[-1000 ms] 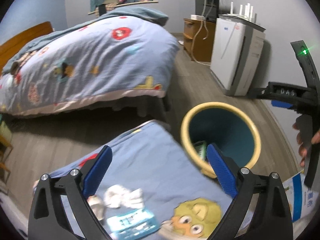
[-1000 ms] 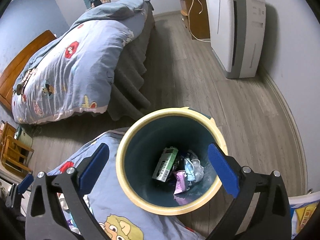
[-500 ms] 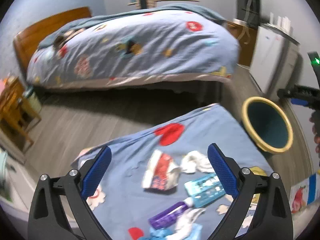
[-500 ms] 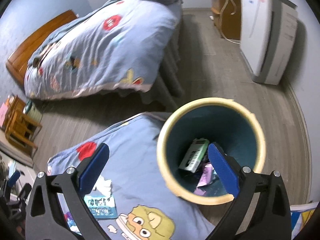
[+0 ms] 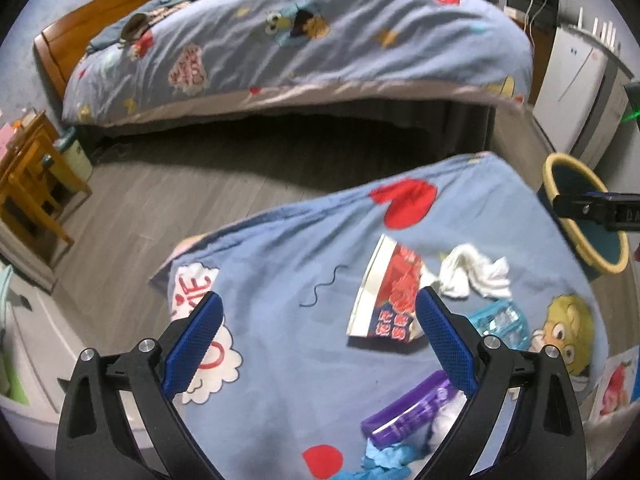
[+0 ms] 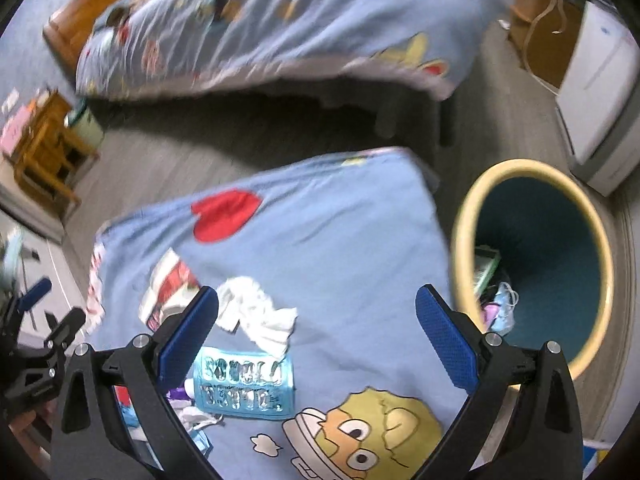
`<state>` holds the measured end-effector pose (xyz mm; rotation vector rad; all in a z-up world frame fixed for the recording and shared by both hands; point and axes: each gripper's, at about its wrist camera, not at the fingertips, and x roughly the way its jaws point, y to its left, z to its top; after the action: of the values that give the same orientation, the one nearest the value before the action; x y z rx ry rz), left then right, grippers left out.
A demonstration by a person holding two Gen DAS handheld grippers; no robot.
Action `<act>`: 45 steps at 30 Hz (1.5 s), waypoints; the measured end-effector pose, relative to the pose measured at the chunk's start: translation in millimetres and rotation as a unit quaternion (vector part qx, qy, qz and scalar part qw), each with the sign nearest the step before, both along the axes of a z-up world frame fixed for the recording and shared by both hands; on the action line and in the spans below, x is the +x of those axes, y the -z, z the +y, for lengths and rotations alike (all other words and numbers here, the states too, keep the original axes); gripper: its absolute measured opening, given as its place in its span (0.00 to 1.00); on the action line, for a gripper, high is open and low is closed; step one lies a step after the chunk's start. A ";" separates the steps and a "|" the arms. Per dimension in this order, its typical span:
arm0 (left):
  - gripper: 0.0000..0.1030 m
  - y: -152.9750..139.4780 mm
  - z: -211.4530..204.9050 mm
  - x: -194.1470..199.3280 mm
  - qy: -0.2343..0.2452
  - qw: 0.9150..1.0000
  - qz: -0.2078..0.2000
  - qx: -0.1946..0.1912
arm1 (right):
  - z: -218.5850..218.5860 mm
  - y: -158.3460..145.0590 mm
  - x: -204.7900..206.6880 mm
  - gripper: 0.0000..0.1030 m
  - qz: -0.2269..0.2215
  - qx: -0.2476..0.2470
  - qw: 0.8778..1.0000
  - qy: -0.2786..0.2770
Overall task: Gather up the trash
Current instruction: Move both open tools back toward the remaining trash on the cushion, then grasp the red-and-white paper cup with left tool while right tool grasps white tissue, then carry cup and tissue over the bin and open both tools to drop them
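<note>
Trash lies on a blue cartoon cloth (image 5: 312, 248) (image 6: 340, 240): a red and white snack bag (image 5: 390, 292) (image 6: 170, 280), a crumpled white tissue (image 5: 474, 274) (image 6: 260, 316), a light blue blister pack (image 6: 244, 386) (image 5: 500, 322), a purple wrapper (image 5: 408, 412) and blue crumpled paper (image 5: 386, 458). My left gripper (image 5: 318, 334) hovers open above the cloth, left of the snack bag. Over the cloth's right half, my right gripper (image 6: 318, 330) is open with nothing between its fingers. The bin (image 6: 464, 240) (image 5: 554, 168), yellow-rimmed and teal inside, stands right of the cloth and holds several wrappers.
A bed with a blue cartoon quilt (image 5: 300, 40) (image 6: 260, 28) fills the back. A white appliance (image 5: 576, 88) (image 6: 600, 92) stands at the right wall, and a wooden stool (image 5: 28, 184) (image 6: 44, 156) at the left. Grey plank floor (image 5: 180, 200) lies between bed and cloth.
Both grippers have swung left from the bin toward the trash on the cloth. The bin has slid to the right in both views. Both grippers stay open.
</note>
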<state>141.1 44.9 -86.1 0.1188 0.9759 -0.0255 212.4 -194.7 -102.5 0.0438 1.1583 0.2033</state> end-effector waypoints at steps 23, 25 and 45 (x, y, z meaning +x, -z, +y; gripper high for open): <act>0.50 63.4 -63.6 11.9 0.119 0.990 0.073 -0.024 | 33.1 73.1 21.4 0.49 0.103 0.060 0.992 -0.032; 0.37 69.6 -65.6 12.2 0.122 0.989 0.085 -0.018 | 38.9 78.0 20.3 0.46 0.111 0.059 0.991 -0.043; 0.19 37.9 -59.9 10.2 0.114 0.992 0.049 -0.024 | 26.9 45.2 7.0 0.06 0.088 0.065 0.992 -0.060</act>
<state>151.3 -14.9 -123.9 0.1863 1.0551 -0.2666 219.4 -167.8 -147.7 0.1082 1.3237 0.3872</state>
